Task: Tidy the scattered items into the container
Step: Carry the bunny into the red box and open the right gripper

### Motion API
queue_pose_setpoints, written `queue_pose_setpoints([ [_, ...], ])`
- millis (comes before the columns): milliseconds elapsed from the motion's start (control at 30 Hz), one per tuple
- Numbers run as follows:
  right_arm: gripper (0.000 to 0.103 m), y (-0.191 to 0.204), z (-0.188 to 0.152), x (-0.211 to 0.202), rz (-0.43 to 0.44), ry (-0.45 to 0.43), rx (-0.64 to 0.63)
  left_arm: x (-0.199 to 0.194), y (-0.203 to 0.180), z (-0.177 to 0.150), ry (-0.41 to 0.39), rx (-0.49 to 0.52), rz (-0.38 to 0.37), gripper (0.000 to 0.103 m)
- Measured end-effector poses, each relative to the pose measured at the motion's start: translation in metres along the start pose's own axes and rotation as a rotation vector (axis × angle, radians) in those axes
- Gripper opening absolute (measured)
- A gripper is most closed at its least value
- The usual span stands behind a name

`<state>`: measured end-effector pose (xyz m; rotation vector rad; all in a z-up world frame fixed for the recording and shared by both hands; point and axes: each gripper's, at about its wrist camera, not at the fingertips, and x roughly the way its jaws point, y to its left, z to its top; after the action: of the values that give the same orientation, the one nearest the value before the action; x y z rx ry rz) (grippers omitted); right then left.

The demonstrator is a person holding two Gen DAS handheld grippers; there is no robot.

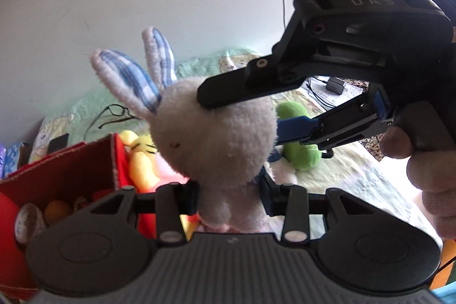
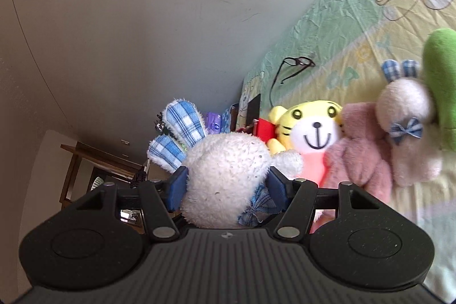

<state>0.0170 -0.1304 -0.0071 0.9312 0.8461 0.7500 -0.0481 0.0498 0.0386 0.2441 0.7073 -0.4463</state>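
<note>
A white plush rabbit [image 1: 216, 138] with blue checked ears is held in the air by both grippers. My left gripper [image 1: 229, 197] is shut on its lower body. My right gripper [image 1: 242, 107] comes in from the right and is shut on the rabbit's head; in the right wrist view the gripper [image 2: 226, 185] clamps that head [image 2: 225, 178]. The red cardboard box [image 1: 74, 164] stands at lower left with several toys inside. On the bed lie a yellow tiger plush [image 2: 310, 133], a pink plush [image 2: 359, 155], a second white rabbit [image 2: 407, 130] and a green plush [image 1: 299, 141].
The bed has a green and yellow cartoon sheet [image 2: 342, 27]. Black glasses [image 2: 296, 63] and a dark phone [image 1: 58, 141] lie on it near the wall. A charger and cable [image 1: 335, 86] lie at the far right. A wooden shelf [image 2: 94, 167] stands beyond the bed.
</note>
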Motion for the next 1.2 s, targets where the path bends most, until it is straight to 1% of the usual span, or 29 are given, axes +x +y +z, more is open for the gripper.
queue_pose_setpoints([
  [67,0.063,0.018,-0.008,0.026,0.022,0.006,0.024,-0.013,0.026,-0.002,-0.023,0.011,0.038,0.041],
  [133,0.062,0.033,-0.017,0.057,0.046,0.022,0.028,-0.027,0.052,-0.007,-0.031,0.022,0.081,0.041],
  [200,0.062,0.045,-0.028,0.091,0.050,0.044,0.037,-0.040,0.083,-0.014,-0.031,0.031,0.122,0.041],
  [333,0.060,0.053,-0.053,0.158,0.043,0.099,0.084,-0.044,0.143,-0.036,0.022,0.022,0.192,0.041],
  [400,0.059,0.052,-0.064,0.188,0.022,0.122,0.109,-0.041,0.169,-0.051,0.063,0.030,0.229,0.041],
  [500,0.059,0.047,-0.079,0.222,-0.007,0.144,0.147,-0.031,0.200,-0.070,0.137,0.047,0.257,0.042],
  [567,0.059,0.045,-0.085,0.235,-0.040,0.145,0.168,-0.024,0.216,-0.079,0.184,0.069,0.265,0.042],
  [633,0.058,0.041,-0.088,0.244,-0.106,0.141,0.173,-0.018,0.229,-0.090,0.230,0.109,0.289,0.042],
  [700,0.058,0.032,-0.089,0.255,-0.148,0.149,0.181,-0.013,0.239,-0.100,0.269,0.142,0.305,0.042],
  [767,0.058,0.025,-0.091,0.258,-0.164,0.164,0.200,-0.012,0.251,-0.110,0.284,0.137,0.300,0.043],
  [833,0.058,0.023,-0.092,0.260,-0.175,0.181,0.184,-0.009,0.262,-0.113,0.293,0.119,0.282,0.044],
  [900,0.058,0.029,-0.092,0.258,-0.190,0.176,0.157,-0.007,0.265,-0.115,0.292,0.123,0.277,0.045],
  [967,0.058,0.034,-0.089,0.252,-0.194,0.150,0.125,-0.008,0.263,-0.116,0.282,0.137,0.281,0.047],
  [1067,0.057,0.043,-0.084,0.247,-0.218,0.116,0.064,-0.018,0.265,-0.117,0.254,0.117,0.275,0.047],
  [1133,0.053,0.041,-0.082,0.258,-0.237,0.122,0.044,-0.028,0.267,-0.119,0.233,0.095,0.282,0.047],
  [1167,0.051,0.041,-0.083,0.260,-0.240,0.130,0.038,-0.036,0.266,-0.119,0.222,0.077,0.272,0.046],
  [1200,0.046,0.040,-0.084,0.265,-0.239,0.143,0.034,-0.040,0.269,-0.119,0.209,0.055,0.264,0.047],
])
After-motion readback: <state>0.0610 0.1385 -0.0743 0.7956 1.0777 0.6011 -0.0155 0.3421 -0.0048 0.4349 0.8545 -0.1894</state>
